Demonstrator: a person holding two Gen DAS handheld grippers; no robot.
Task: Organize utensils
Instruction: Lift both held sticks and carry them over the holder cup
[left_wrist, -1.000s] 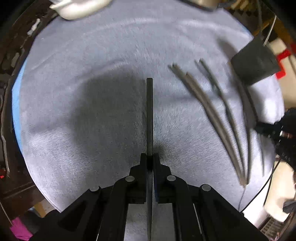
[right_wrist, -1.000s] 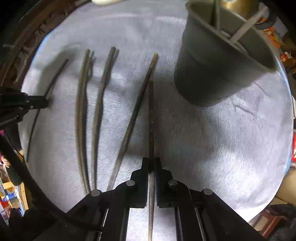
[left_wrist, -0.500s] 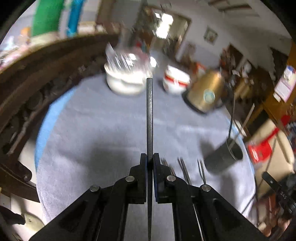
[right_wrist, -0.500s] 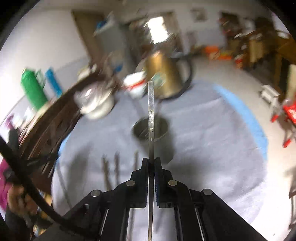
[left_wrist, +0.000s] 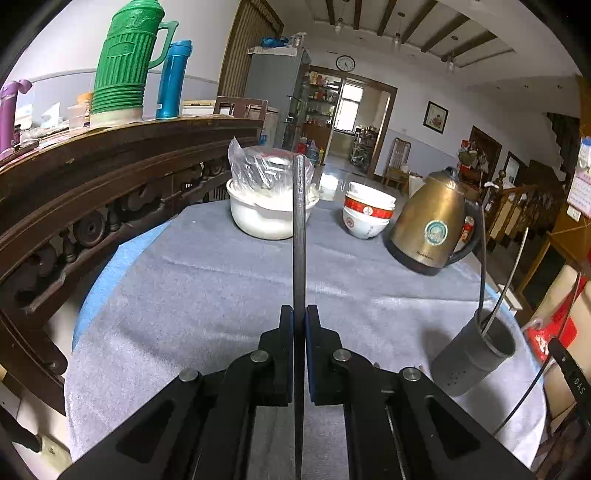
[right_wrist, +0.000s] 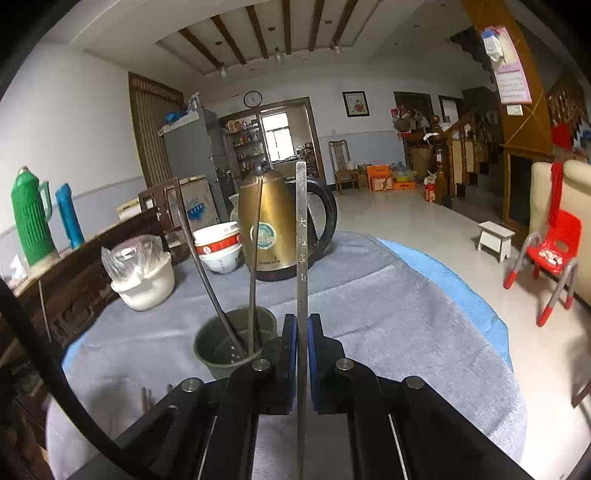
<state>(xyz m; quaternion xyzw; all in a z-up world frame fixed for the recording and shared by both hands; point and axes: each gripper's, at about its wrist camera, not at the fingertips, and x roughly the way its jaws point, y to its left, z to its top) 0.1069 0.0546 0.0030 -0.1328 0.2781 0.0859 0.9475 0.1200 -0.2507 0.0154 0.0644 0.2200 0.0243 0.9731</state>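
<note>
Right wrist view: the right gripper (right_wrist: 302, 332) is pinched on a pale metal chopstick (right_wrist: 301, 236) that stands upright along the finger axis, tip up. The grey holder cup (right_wrist: 236, 341) sits on the grey-clothed surface (right_wrist: 406, 332) just left of and below this gripper, already holding two utensils that lean out of it. Left wrist view: the left gripper (left_wrist: 299, 325) is likewise clamped on a dark chopstick (left_wrist: 298, 229), also upright, with the cup (left_wrist: 472, 354) well to its right near the right edge of the surface. Judged from this layout, the right gripper is the nearer; each stick needs lowering end-first into the cup's open mouth.
</note>
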